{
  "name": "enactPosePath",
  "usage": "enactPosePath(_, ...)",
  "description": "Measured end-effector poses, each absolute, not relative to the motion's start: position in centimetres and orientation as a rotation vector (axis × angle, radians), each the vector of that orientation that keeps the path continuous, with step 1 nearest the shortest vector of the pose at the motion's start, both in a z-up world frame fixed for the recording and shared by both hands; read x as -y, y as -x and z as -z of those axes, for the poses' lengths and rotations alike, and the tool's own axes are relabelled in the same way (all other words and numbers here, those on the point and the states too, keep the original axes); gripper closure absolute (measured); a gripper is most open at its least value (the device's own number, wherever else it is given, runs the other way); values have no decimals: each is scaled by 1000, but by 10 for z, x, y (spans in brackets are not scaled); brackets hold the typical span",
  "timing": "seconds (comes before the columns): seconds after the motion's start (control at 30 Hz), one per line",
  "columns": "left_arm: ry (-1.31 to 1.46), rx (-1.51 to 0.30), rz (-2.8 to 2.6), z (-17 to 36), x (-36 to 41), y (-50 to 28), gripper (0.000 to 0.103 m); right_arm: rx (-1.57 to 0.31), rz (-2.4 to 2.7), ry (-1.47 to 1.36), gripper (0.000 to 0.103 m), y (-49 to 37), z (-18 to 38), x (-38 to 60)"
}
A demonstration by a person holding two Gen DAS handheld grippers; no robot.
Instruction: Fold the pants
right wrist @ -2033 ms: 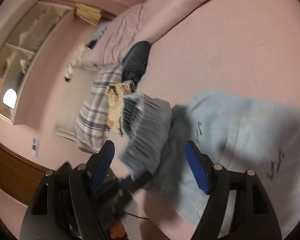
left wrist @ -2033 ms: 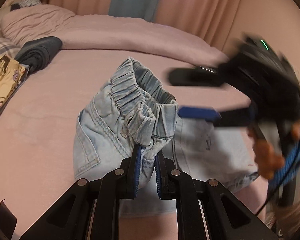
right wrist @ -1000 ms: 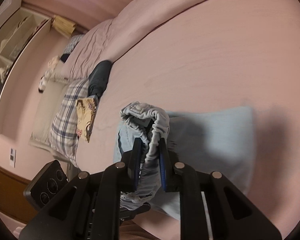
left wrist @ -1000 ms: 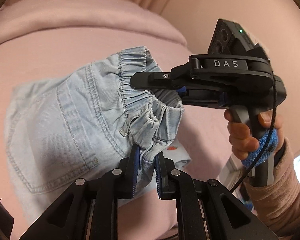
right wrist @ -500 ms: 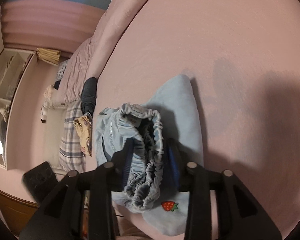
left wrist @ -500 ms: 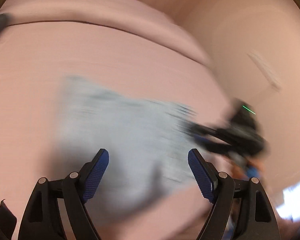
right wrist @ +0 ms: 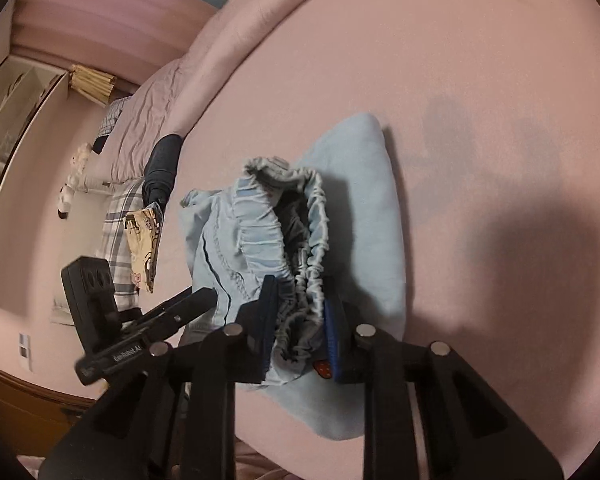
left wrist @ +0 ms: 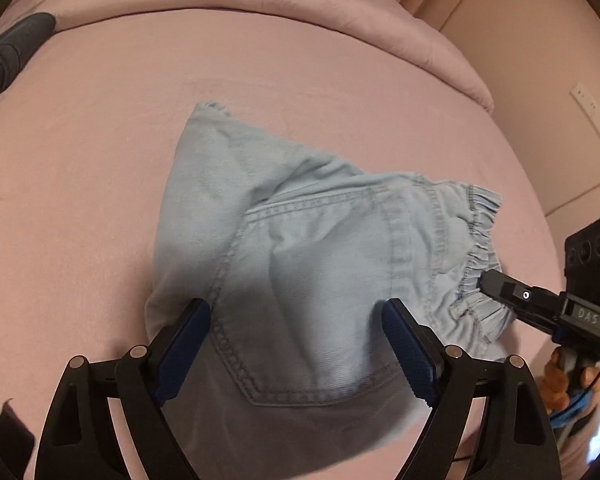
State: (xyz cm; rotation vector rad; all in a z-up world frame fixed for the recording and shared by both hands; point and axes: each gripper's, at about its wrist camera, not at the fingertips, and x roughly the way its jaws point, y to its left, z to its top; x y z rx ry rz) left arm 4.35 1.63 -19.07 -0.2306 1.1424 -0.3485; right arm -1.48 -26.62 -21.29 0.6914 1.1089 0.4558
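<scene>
Over on the frame's right edge, my right gripper [left wrist: 485, 280], marked "DAS", has just pinched tighter on the pants [left wrist: 320, 264] waistband. My left gripper [left wrist: 296, 354] has just spread wide, nothing clamped.

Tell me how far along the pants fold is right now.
Done: the pants lie doubled over on the bed, back pocket up. In hand: the right claw is clamped on the elastic waistband; the left claw has just been opening and hovers with nothing between its pads. Left: probably releasing the waistband and flattening the bundle, which looks bunched.
</scene>
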Motion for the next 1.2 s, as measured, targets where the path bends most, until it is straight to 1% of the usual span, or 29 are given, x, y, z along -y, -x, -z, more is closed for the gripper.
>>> enactPosePath(0.03,240,-1130,363,185,-16,-41,16,-1083,-462,-685,88,17,206,267)
enactPosePath(0.07,238,-1111,373,178,-15,-38,16,-1062,-465,-688,95,18,202,269)
enactPosePath(0.13,221,-1088,402,169,-1,-35,16,-1023,-477,-704,95,21,191,278)
enactPosePath(0.2,208,-1102,427,173,10,-37,16,-1013,-460,-693,95,22,188,285)
enactPosePath(0.3,194,-1152,412,189,22,-42,16,-1060,-406,-700,95,20,208,295)
enactPosePath(0.37,164,-1150,410,186,29,-43,16,-1063,-395,-737,95,21,217,303)
enactPosePath(0.53,224,-1144,458,176,23,-42,16,-1052,-336,-797,97,27,221,327)
enactPosePath(0.6,256,-1141,455,173,15,-42,16,-1049,-298,-754,98,31,216,333)
enactPosePath(0.67,284,-1128,448,170,4,-42,16,-1065,-294,-753,94,31,217,337)
enactPosePath(0.73,299,-1100,433,163,-9,-37,16,-1030,-295,-722,93,34,206,336)
enactPosePath(0.8,271,-1061,387,154,-26,-26,16,-980,-317,-683,88,34,191,329)
enactPosePath(0.83,242,-1045,350,151,-34,-24,16,-955,-328,-649,84,32,183,323)
enactPosePath(0.93,168,-1034,253,152,-38,-23,16,-896,-373,-535,83,17,160,300)
enactPosePath(1.07,155,-1039,217,162,-40,-29,16,-852,-435,-446,83,-6,146,270)
enactPosePath(1.2,152,-1011,258,156,-36,-40,16,-903,-411,-397,83,-22,156,256)
